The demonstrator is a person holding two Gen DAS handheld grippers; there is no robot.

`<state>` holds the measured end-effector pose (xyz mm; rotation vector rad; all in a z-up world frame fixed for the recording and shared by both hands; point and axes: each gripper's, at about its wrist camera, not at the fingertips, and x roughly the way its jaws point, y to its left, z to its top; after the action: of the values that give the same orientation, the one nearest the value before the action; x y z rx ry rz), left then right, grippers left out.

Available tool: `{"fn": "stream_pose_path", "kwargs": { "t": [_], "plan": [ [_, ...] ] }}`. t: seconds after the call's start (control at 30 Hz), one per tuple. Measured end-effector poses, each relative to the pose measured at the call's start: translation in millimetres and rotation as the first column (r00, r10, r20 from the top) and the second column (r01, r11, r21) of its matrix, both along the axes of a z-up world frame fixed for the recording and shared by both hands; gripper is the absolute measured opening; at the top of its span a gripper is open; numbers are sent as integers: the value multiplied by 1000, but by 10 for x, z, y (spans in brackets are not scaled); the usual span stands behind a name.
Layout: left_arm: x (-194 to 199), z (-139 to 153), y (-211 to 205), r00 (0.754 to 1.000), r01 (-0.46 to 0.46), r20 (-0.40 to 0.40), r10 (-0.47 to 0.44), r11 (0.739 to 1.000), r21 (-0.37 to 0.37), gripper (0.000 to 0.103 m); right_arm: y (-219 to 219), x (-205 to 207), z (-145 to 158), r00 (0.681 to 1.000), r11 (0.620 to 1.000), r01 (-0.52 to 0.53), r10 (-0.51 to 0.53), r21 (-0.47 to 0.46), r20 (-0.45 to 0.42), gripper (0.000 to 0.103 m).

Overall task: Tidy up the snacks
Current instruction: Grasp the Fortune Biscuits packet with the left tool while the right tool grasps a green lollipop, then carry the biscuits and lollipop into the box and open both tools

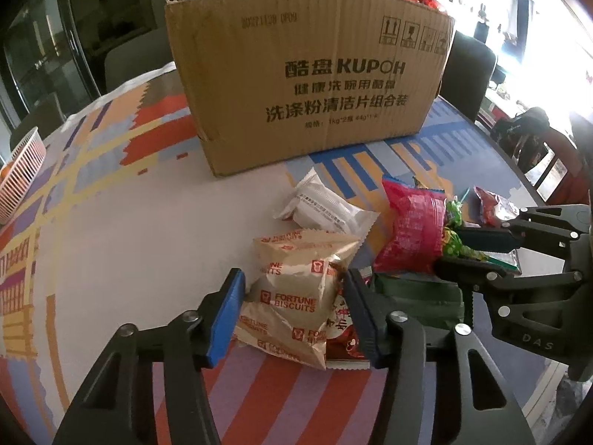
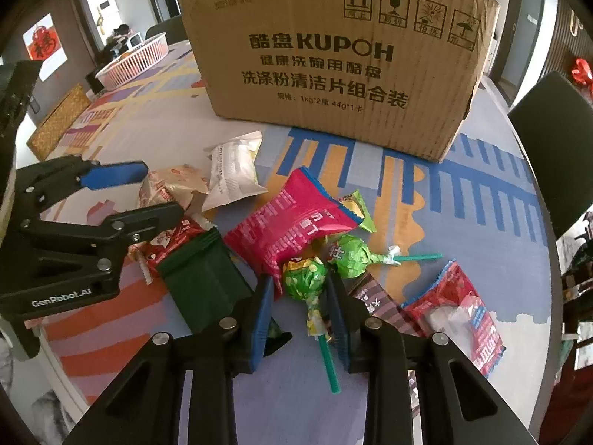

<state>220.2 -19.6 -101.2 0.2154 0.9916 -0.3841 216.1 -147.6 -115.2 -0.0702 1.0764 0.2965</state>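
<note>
Left wrist: both grippers spread over snack pile

Left gripper spread, straddling the Fortune Biscuits pack, contact unclear. Right gripper spread around a green lollipop, not clamped. Snacks lie on the tablecloth in front of the cardboard box

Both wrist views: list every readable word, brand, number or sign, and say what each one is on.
"酷盘 KUPOH": cardboard box front.
"洗涤粉清洁片组合装": box, third line.
"1kg*2瓶 44g*1": box, small line; its end is unclear.
Four handling pictograms: box, top right; captions too small.
Date stamp: box, top left; blurred.
"FORTUNE BISCUITS": beige packet between the left gripper fingers.
"GenRobot.AI": left gripper body, right wrist view.
"DAS": right gripper body, left wrist view.
Other wrappers: unreadable.
</note>
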Motion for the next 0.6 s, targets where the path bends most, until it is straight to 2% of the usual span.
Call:
{"fn": "stream_pose_path", "kwargs": {
  "t": [0.07, 0.13, 0.23, 0.33, 0.37, 0.43, 0.6],
  "plan": [
    [8, 1, 0, 1000, -2, -3, 2, 1000, -8, 50, 7, 16, -6, 1000, 1000, -3, 3, 2, 0, 29],
    [3, 8, -1, 1000, -8, 0, 8, 1000, -6, 41, 4, 38, -14, 1000, 1000, -4, 4, 9, -4, 29],
    [1, 28, -6, 1000, -5, -2, 5, 1000, -9, 37, -14, 54, -21, 1000, 1000, -2, 2, 16, -4, 28],
    [-2, 37, -10, 1000, -8, -3, 8, 1000, -8, 37, -11, 59, -19, 1000, 1000, -1, 1, 17, -3, 24],
    [-14, 47, -13, 1000, -10, 1, 10, 1000, -7, 37, -17, 53, -11, 1000, 1000, 0, 0, 15, -1, 18],
    [-41, 72, -21, 1000, -12, 4, 12, 1000, -13, 37, -42, 26, 9, 1000, 1000, 1, -1, 14, 3, 15],
    [-103, 149, -34, 1000, -24, 19, 25, 1000, -14, 36, -83, -18, 39, 1000, 999, 3, -3, 35, 2, 14]
  ]
}}
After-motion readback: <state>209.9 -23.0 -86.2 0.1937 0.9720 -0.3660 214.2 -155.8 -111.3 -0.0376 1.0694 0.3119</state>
